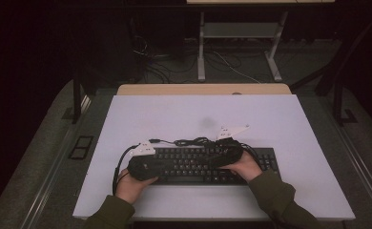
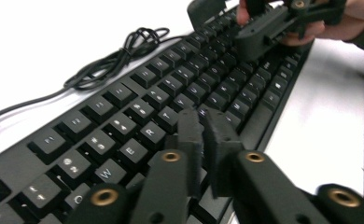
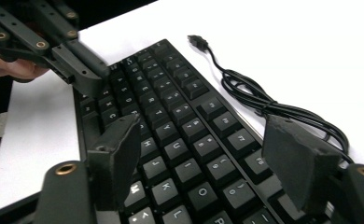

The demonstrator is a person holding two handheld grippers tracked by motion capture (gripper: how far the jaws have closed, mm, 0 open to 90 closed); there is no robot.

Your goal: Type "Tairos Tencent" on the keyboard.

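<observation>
Near the front edge of the white table (image 1: 317, 191), a black keyboard (image 1: 270, 162) is being worked over by two hand-held grippers, one poised at each half, apparently so that keys can be pressed from both sides at once. The left gripper (image 2: 203, 135) is being held with its jaws nearly together, forming a narrow blunt tip just over the letter rows, while the right gripper (image 3: 203, 154) is being kept with its flat matte pads spread wide above the keys. Behind the keyboard, its thin glossy cable (image 3: 264, 105) is lying loosely coiled, unplugged, on the smooth tabletop.
</observation>
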